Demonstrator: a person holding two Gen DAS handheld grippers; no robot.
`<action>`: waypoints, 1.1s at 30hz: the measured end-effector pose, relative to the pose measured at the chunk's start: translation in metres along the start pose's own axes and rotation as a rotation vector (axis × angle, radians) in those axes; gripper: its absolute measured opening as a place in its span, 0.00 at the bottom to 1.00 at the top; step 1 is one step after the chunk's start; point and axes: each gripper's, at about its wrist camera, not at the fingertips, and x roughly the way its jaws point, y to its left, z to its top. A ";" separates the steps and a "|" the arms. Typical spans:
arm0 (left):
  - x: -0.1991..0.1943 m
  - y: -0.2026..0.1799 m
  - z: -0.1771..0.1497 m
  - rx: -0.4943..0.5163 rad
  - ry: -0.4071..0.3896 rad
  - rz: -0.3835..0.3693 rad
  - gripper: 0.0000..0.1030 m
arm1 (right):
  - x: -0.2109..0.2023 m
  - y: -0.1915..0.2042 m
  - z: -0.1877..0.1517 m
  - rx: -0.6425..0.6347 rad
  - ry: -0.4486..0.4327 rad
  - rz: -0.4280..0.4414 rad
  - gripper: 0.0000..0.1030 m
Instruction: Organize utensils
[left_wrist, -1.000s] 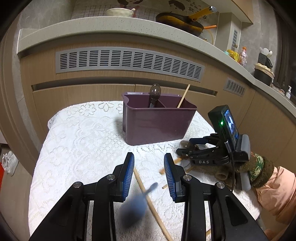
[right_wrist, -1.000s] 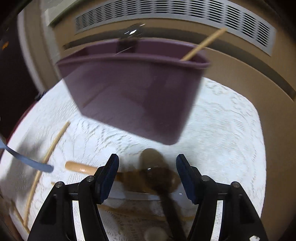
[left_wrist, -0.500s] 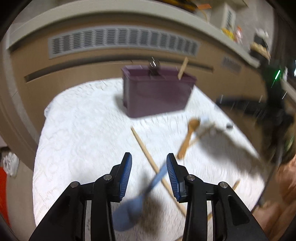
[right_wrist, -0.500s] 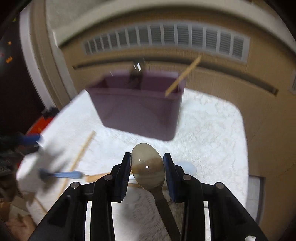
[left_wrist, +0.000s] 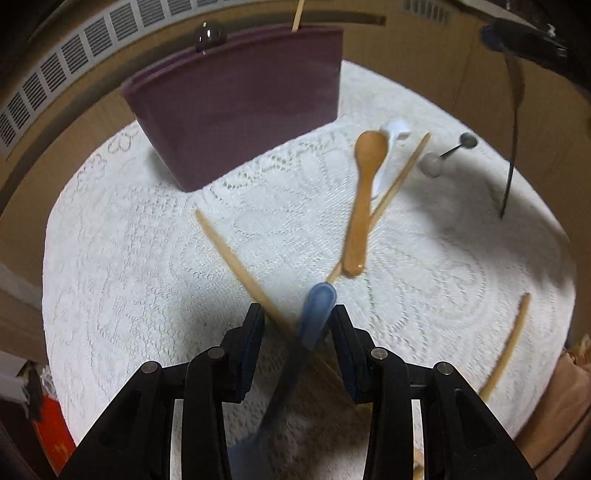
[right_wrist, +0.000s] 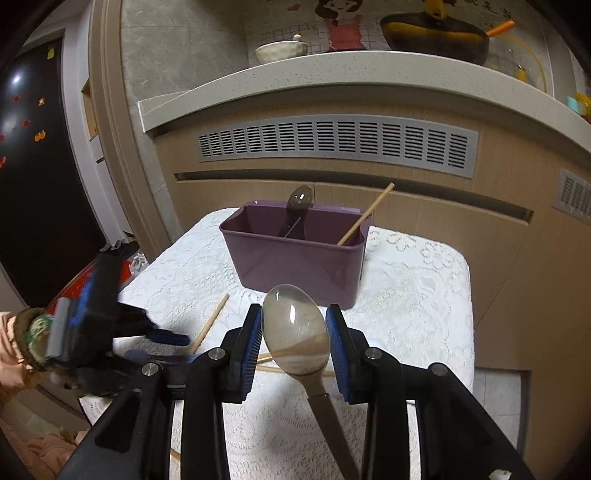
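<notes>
At far left, left jaws (left_wrist: 297, 314) half-spread, just been closing. Blue spoon (left_wrist: 317, 306) runs diagonally btwn them, handle tip near the right pad, daylight on the left side. Can't tell if it's truly pinched; view's blurred.

Over to the right jaws (right_wrist: 295, 314): closed in a moment ago, now pinching the metal spoon (right_wrist: 295, 332) by its bowl, a pad on each side, handle trailing back under the camera, spoon up off the cloth.

Around them, L to R in the left wrist view: purple caddy (left_wrist: 240, 103) at the rear w/ a 2nd metal spoon (right_wrist: 300, 197) and one chopstick (right_wrist: 365, 214) standing inside. Loose chopstick (left_wrist: 236, 258) runs from near the caddy to the left jaws, passing under the blue spoon. Wooden spoon (left_wrist: 364, 206) lies over another chopstick (left_wrist: 399, 181), white spoon (left_wrist: 395, 129) tucked behind its bowl. Small metal bit beyond, too blurry to name. Last chopstick (left_wrist: 506, 343) sits alone near the right edge.

Edges: lace-covered tabletop (left_wrist: 110, 277) has bare cloth all down the left side and to the right of the caddy. Cabinet front sits close behind the caddy.
</notes>
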 end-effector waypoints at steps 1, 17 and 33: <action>0.001 0.000 0.002 -0.014 -0.005 -0.005 0.22 | -0.002 -0.001 -0.001 0.005 0.000 0.001 0.32; -0.119 0.020 -0.024 -0.317 -0.452 -0.002 0.14 | 0.063 0.023 -0.030 -0.156 0.176 0.068 0.30; -0.127 0.032 -0.033 -0.353 -0.476 -0.025 0.14 | 0.154 0.039 -0.037 -0.243 0.320 -0.024 0.31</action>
